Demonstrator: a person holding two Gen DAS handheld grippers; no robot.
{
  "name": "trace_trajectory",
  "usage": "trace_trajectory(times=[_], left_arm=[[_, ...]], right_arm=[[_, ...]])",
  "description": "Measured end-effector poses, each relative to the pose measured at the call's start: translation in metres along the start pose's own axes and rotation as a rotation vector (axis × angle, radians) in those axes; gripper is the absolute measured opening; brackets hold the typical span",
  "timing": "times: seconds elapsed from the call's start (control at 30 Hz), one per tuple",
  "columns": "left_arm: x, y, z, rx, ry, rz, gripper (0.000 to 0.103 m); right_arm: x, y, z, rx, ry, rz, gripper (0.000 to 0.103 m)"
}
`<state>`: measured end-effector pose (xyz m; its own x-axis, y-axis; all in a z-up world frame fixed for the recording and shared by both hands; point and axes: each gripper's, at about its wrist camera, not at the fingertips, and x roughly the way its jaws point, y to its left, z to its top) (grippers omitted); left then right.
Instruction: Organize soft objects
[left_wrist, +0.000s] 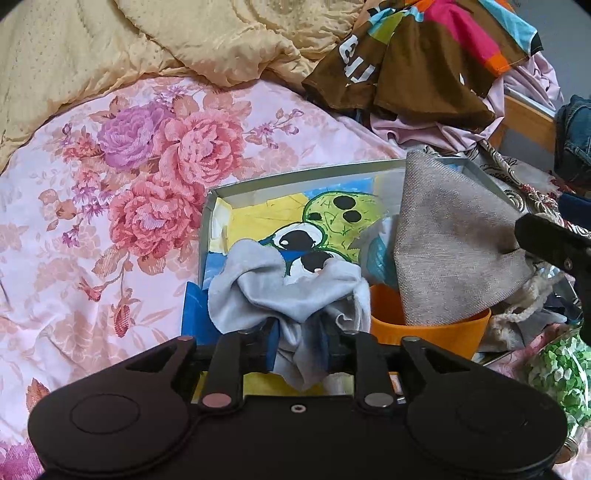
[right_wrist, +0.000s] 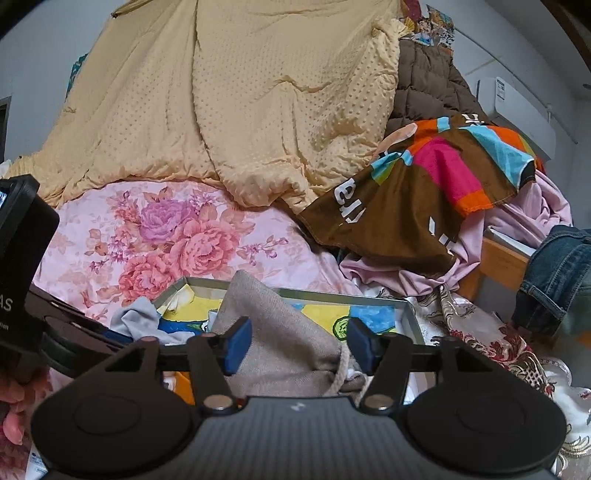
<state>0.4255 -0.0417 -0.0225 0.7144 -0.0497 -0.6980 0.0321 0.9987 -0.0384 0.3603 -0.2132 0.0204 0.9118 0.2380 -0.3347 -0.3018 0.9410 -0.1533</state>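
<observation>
So in the left wrist view, the left tongs (left_wrist: 301, 347) are seen set narrow, with a pale grey cloth (left_wrist: 284, 284) bunched between the blue pads (left_wrist: 272, 341); whether it's actually pinched or just lying there loose can't be told. Straight ahead of the tongs a shallow box (left_wrist: 218, 192) with a cartoon picture on its floor is laid on the floral bedsheet (left_wrist: 110, 184), and the grey cloth is draped over its near edge. To the right of the tongs an orange cup (left_wrist: 424, 325) is seen with a beige drawstring pouch (left_wrist: 454, 236) propped over it, which isn't clearly visible from the other side. In the right wrist view, the right tongs (right_wrist: 300, 343) are spread wide, the pouch sitting between the pads but not pressed by them, so it looks released. Only here can the big yellow blanket (right_wrist: 240, 110) and a colourful towel (right_wrist: 424, 192) beyond the tongs be fully taken in. Judged from that pile, two items are roughly placed and plenty is left.
</observation>
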Motion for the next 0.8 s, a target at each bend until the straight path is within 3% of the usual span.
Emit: trace_trajectory(times=[0.3, 0.6, 0.8], left_arm=[[-0.018, 0.002, -0.008, -0.011, -0.073, 0.007, 0.072], [-0.052, 0.005, -0.016, -0.018, -0.175, 0.012, 0.095], [-0.08, 0.005, -0.029, -0.031, -0.234, 0.01, 0.1]], right_arm=[[-0.019, -0.008, -0.004, 0.053, -0.018, -0.014, 0.086], [-0.045, -0.022, -0.01, 0.149, -0.028, -0.042, 0.097], [-0.07, -0.022, -0.017, 0.174, -0.043, -0.045, 0.101]])
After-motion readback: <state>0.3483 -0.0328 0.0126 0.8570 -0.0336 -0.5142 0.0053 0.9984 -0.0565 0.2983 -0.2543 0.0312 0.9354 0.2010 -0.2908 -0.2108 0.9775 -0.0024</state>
